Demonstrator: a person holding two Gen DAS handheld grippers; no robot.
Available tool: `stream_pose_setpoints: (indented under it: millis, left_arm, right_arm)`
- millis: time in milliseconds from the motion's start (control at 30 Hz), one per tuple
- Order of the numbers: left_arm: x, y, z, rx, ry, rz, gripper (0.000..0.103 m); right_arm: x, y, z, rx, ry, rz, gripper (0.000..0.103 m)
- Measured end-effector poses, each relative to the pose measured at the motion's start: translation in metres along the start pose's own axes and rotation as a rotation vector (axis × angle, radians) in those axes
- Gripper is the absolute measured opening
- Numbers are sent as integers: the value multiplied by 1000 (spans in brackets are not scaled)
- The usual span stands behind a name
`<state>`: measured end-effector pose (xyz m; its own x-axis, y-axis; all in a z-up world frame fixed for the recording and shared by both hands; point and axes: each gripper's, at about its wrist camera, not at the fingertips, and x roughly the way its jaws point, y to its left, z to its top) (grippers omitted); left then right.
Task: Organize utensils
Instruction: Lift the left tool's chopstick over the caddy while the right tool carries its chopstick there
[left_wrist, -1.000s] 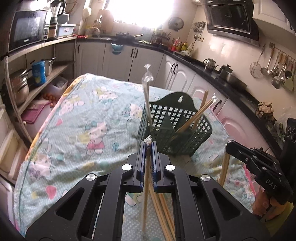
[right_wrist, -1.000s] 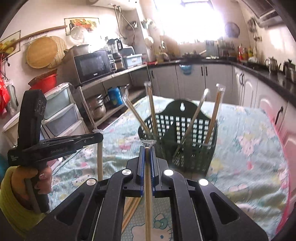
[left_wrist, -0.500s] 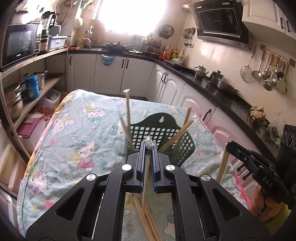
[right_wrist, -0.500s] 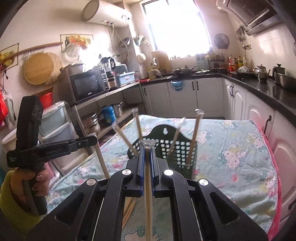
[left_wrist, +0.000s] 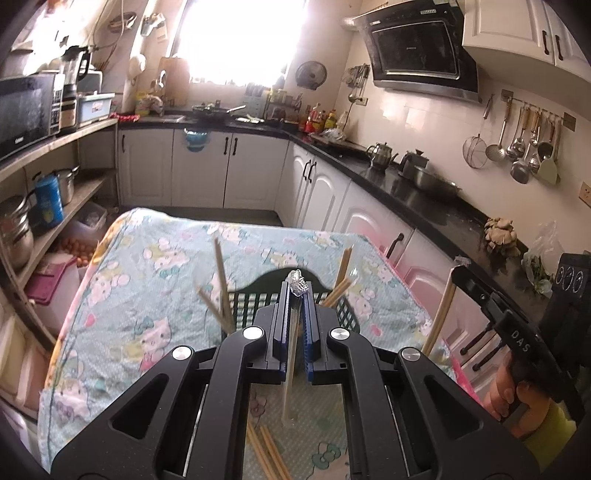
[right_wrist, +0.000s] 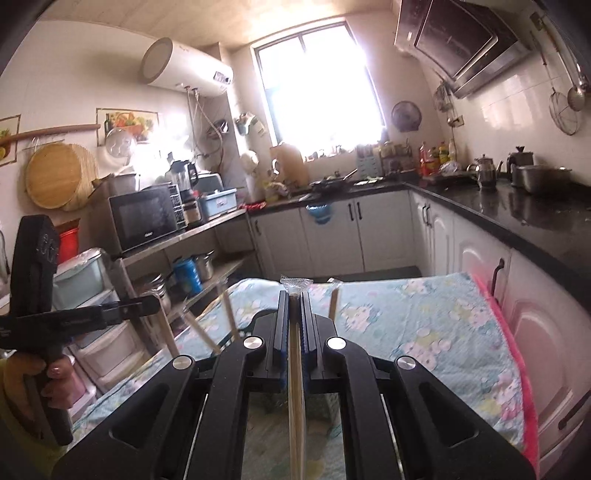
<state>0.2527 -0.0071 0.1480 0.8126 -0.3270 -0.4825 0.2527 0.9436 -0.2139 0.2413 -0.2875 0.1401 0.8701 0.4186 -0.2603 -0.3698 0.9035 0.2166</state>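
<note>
Chopsticks in both tongs. My left gripper (left_wrist: 295, 314) is closed tight on one plastic-wrapped chopstick pair (left_wrist: 289, 373), pinched near the top so the crimped wrapper end pokes above the pads and the rest hangs down toward the table. My right gripper (right_wrist: 294, 325) is likewise clamped on a wrapped pair (right_wrist: 295, 402), same high grip, stick hanging near vertical; I judge that grip is chosen so each pair can drop tip-first into the holder.

Just past the left fingertips is the dark green slotted utensil basket (left_wrist: 255, 302), mostly hidden behind the gripper, on the cartoon-print tablecloth (left_wrist: 155, 266). Several chopsticks already stand in it (left_wrist: 221, 284), leaning outward against its rim. More loose chopsticks (left_wrist: 269, 454) lie flat on the cloth below the left gripper, not yet sorted.

Both grippers sit high above the basket, side by side but apart. I judge this as mid-task: carrying two pairs, insertion pending.
</note>
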Motion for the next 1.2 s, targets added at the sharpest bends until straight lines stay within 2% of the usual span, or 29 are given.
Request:
stream_pose_setpoints:
  millis: [267, 633, 867, 1200]
  left_arm:
    - [8, -9, 31, 26, -45, -1, 2]
    - [23, -8, 62, 9, -109, 18, 2]
    - [30, -9, 68, 3, -157, 47, 2]
    - [59, -7, 52, -1, -155, 41, 2]
  right_arm:
    - [12, -10, 20, -9, -55, -27, 6]
    - [34, -15, 41, 0, -119, -27, 6]
    - [49, -18, 47, 24, -137, -31, 6]
    - [74, -21, 52, 29, -165, -40, 6]
